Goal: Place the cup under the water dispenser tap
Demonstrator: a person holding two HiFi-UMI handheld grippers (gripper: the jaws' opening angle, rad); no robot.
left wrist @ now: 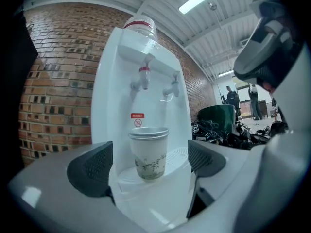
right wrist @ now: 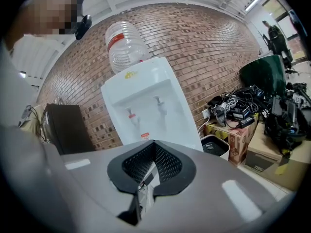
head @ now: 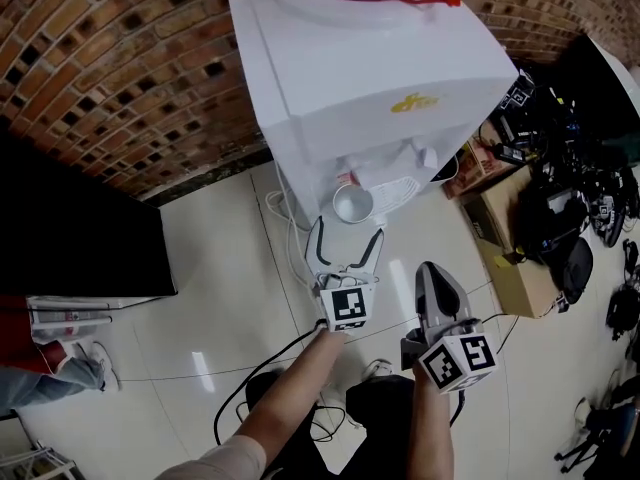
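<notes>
While the left gripper (left wrist: pixel 149 165) points level at the one water dispenser (head: pixel 370 78), its two jaws stand spread wide, with a dark pad on either side and clear gaps to the single cup (left wrist: pixel 149 152) seen between them. Neither pad touches the cup. It stands upright on the white drip tray (left wrist: pixel 125 177), at the tray's left part and roughly below the red-handled tap (left wrist: pixel 142 79). A second tap (left wrist: pixel 172 87), pale-handled, juts out just beside it, so there are two taps in all. One red sticker (left wrist: pixel 137 116) sits on the recess wall behind the cup. One clear bottle (right wrist: pixel 125 45) stands upside down on top of the dispenser. The right gripper (head: pixel 429 271) hangs back, well apart from the tray, with its jaws pressed together on nothing. Two people (left wrist: pixel 233 99) stand far off by the clutter.
</notes>
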